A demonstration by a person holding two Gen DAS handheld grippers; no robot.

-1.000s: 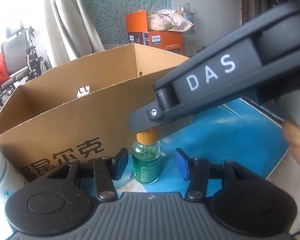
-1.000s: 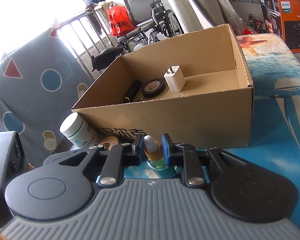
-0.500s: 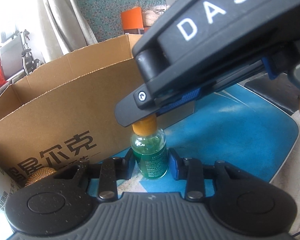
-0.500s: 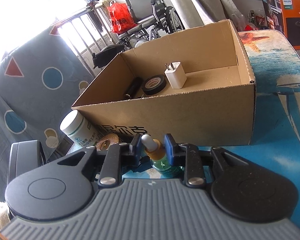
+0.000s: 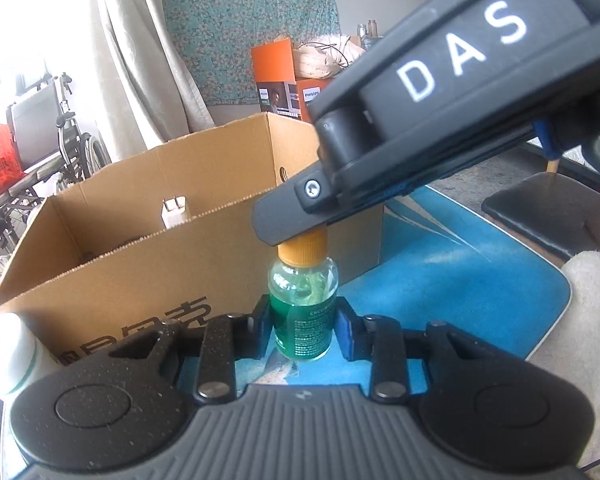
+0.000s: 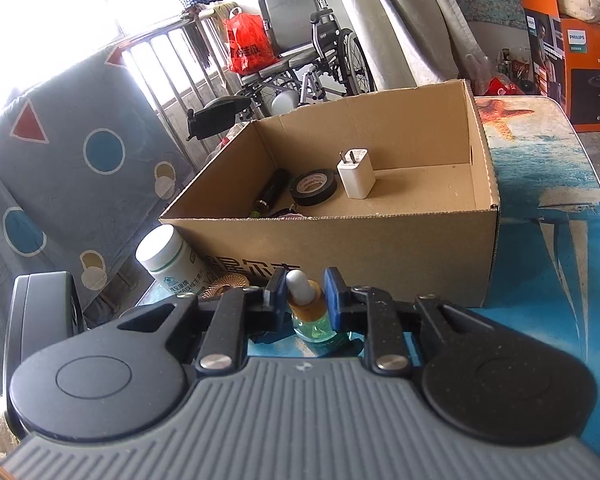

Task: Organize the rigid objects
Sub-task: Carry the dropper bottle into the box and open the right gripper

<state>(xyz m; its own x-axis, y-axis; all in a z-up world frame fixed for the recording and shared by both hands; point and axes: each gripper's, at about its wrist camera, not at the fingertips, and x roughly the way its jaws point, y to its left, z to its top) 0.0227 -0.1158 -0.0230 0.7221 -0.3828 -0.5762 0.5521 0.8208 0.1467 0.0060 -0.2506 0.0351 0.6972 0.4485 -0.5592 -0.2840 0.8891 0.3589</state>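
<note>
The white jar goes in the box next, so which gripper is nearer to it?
Left. The left gripper, jaws closing low on the dropper bottle, has the white jar just beside it. The right gripper, jaws closing on the bottle's cap, is farther away.

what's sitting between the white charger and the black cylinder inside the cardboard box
A roll of black tape lies flat between the white charger and the black cylinder on the cardboard box floor. The right wrist view shows it.
</note>
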